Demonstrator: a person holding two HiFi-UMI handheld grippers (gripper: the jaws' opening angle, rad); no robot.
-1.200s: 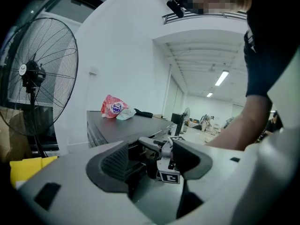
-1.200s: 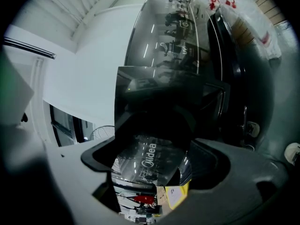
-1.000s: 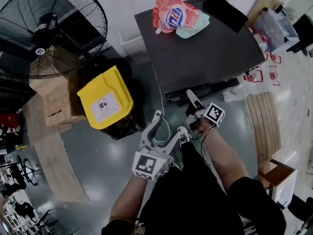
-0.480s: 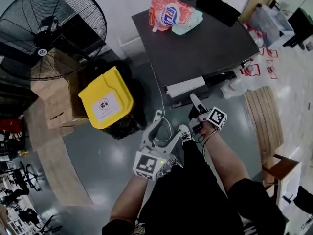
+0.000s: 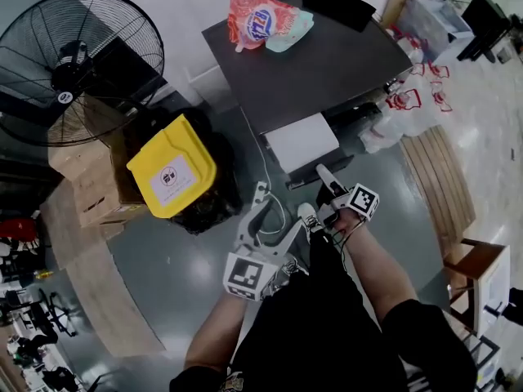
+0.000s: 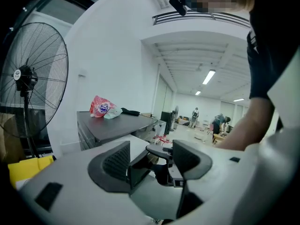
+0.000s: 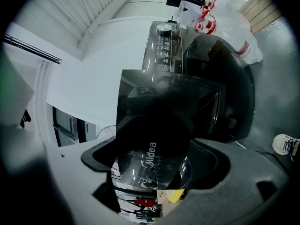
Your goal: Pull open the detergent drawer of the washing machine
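The washing machine (image 5: 327, 64) has a dark grey top and stands ahead of me. Its detergent drawer (image 5: 302, 141) juts out from the front, white on the inside, with a glossy dark front panel (image 7: 159, 102) marked Midea. My right gripper (image 5: 324, 176) is shut on that front panel, which fills the space between its jaws (image 7: 152, 149). My left gripper (image 5: 282, 202) hangs lower and to the left, open with nothing between its fingers (image 6: 150, 161). The round door (image 7: 225, 78) shows beside the drawer in the right gripper view.
A pink detergent bag (image 5: 261, 21) and a black cloth (image 5: 339, 2) lie on the machine's top. A yellow-lidded bin (image 5: 167, 166), cardboard boxes (image 5: 94, 186) and a big floor fan (image 5: 78, 64) stand at the left. Plastic bags (image 5: 400, 109) and a wooden pallet (image 5: 441, 186) are at the right.
The drawer has slid well out of the machine with the right gripper on its front; its white inside now shows. The left gripper has barely moved.
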